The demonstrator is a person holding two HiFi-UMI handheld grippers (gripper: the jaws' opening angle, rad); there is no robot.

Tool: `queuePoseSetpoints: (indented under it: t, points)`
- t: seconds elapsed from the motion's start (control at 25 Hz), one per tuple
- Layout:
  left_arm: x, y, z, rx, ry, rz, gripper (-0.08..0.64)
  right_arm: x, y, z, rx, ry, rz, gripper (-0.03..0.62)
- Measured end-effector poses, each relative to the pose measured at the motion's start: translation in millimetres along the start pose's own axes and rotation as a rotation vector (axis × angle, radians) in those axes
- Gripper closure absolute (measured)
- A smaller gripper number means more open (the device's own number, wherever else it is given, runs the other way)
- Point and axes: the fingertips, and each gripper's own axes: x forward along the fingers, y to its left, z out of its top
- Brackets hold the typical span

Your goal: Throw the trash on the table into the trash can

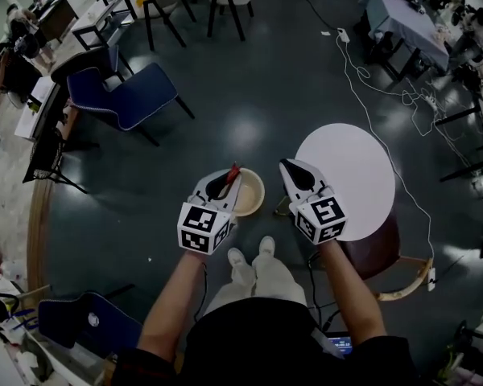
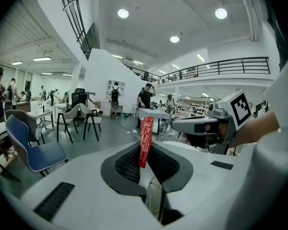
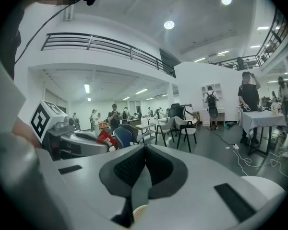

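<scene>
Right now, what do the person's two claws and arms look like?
Left claw and right claw: pale grey tapering shells, black ribbed pads, each with a white cube bearing black square markers. A dark cable trails from each. No sleeves on the forearms; black top.

Both bare forearms reach forward side by side; left gripper (image 1: 226, 182) jaws pinch a red wrapper (image 2: 145, 140), right gripper (image 1: 289, 168) jaws pressed together

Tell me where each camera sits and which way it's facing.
Head view: on the head, facing steeply down at trash can, table; forearms, legs show.
Left gripper view: on left gripper, facing the hall; fingers pinch red wrapper.
Right gripper view: on right gripper, facing the hall; fingers shut.
Both gripper views share the wrapper.
</scene>
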Motion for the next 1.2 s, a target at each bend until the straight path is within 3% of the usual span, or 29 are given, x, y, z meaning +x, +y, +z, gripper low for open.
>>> queuePoseSetpoints:
  t: [0.52,1.2]
  points:
    - [55,43,-42,-0.072,0.064,0.044,0.517,56,-33,-50,0.069,0.073,0.03,0.574]
    - [97,78,-149,-0.163,0.185,0.08,0.517,103,-39,-149,0.161,0.178,0.058,0.574]
